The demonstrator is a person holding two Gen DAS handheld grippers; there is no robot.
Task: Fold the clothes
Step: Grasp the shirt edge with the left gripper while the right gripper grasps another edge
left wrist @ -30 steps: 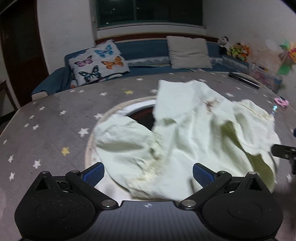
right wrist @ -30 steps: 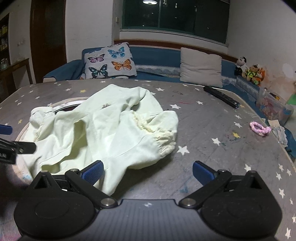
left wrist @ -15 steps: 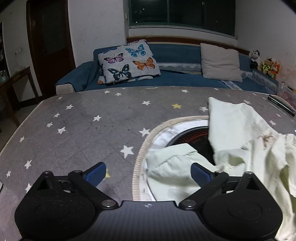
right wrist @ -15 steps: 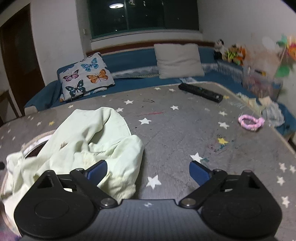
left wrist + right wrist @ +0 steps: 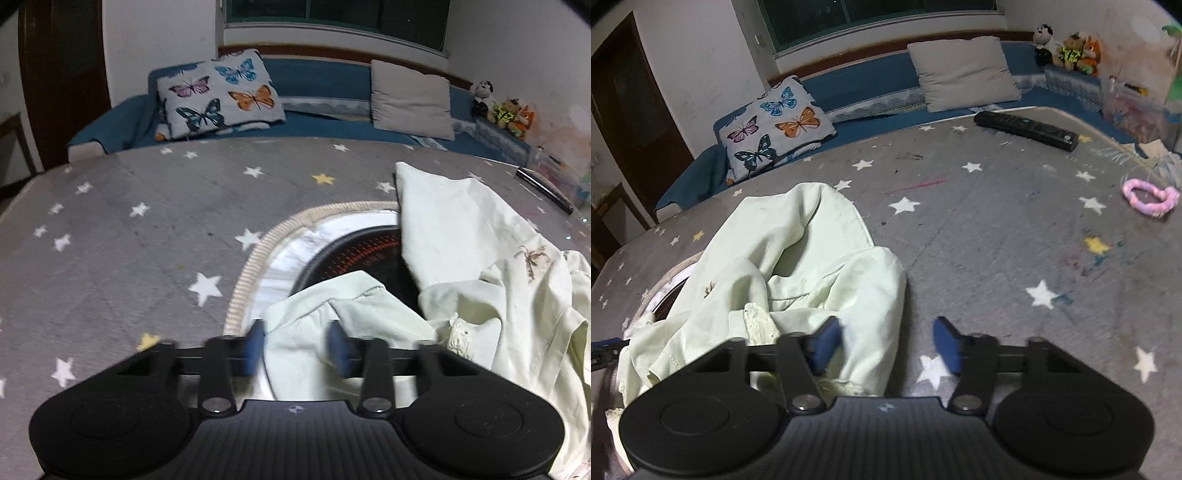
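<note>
Nearest the lens in the left wrist view, the left tool (image 5: pixel 297 349) has its two blue-padded fingers partly drawn in, a gap between them, straddling a corner of the crumpled pale-green cotton garment (image 5: pixel 461 266); the pads are blurred, so whether they already pinch the cloth cannot be told, though a fold of fabric plainly lies between them, and this looks like a reach for an edge to pull the piece flat; in the right wrist view the right tool (image 5: pixel 888 345) is likewise part open, its left pad against or just over the near hem of the same garment (image 5: pixel 798 266) and its right pad over bare covering, so it grips nothing that can be confirmed; the two tools sit at opposite sides of the bundle, which judging by the task suits spreading it before any fold is made; the garment itself lies in a loose heap on the grey star-printed tabletop (image 5: pixel 129 229), partly draped over a round inset with a cream braided rim and dark centre (image 5: pixel 332 243), a frilled cuff showing near the middle; further out on the tabletop rest a black remote control (image 5: pixel 1027 130) and a pink looped band (image 5: pixel 1150 197), both well apart from the cloth; beyond the far edge a butterfly-print cushion (image 5: pixel 219 96) and a plain grey cushion (image 5: pixel 412 98) lean on a blue sofa (image 5: pixel 321 79).
</note>
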